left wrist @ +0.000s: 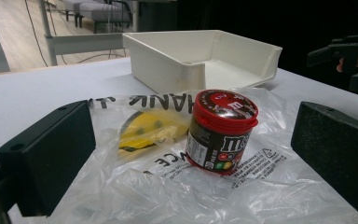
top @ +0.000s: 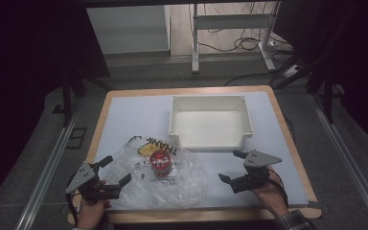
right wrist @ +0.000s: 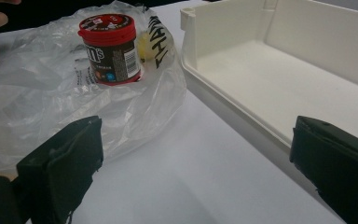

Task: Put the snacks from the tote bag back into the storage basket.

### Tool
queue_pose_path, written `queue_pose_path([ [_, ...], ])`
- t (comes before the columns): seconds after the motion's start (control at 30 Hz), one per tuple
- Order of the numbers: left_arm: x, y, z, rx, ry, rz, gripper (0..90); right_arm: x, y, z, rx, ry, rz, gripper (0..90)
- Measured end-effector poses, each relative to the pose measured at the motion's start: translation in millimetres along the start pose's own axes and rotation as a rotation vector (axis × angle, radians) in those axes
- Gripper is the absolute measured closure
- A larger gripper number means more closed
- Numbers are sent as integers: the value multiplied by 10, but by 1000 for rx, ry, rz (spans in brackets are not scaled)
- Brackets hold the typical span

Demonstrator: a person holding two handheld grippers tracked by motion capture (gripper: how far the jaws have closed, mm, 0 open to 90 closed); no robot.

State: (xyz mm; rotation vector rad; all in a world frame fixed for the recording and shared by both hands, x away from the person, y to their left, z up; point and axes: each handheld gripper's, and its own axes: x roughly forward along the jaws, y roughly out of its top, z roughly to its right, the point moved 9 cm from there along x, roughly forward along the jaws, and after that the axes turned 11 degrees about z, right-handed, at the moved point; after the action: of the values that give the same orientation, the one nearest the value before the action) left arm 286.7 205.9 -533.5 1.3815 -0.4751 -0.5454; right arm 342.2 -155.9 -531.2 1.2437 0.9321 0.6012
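Observation:
A small dark candy jar [top: 160, 163] [left wrist: 220, 131] [right wrist: 110, 48] with a red lid stands upright on a clear plastic bag [top: 163, 184] [left wrist: 168, 186] [right wrist: 37, 93] printed with black letters and a yellow smiley. The bag lies flat on the white table near its front edge. My left gripper [top: 115, 170] [left wrist: 191, 163] is open at the bag's left side, with the jar beyond its jaws. My right gripper [top: 232, 166] [right wrist: 196, 172] is open to the right of the bag, over bare table, holding nothing.
An empty white plastic bin [top: 210, 121] [left wrist: 205, 60] [right wrist: 279, 74] sits at the table's middle back. The white table top [top: 134, 115] has a wooden rim. A dark floor, cables and a metal frame [top: 230, 28] lie beyond the table.

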Motion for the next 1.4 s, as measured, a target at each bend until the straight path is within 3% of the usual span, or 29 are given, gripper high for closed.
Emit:
queue_pose_path([
  [0.33,-1,2,-2,23,8,0,0,41,14,-27,1,15,-6,32],
  [0.87,5,-14,-6,33,14,-10,0,151,70,-109,19,58,-5,32],
  [1.4,8,-24,-12,36,21,-17,0,260,117,-187,6,101,-3,28],
])
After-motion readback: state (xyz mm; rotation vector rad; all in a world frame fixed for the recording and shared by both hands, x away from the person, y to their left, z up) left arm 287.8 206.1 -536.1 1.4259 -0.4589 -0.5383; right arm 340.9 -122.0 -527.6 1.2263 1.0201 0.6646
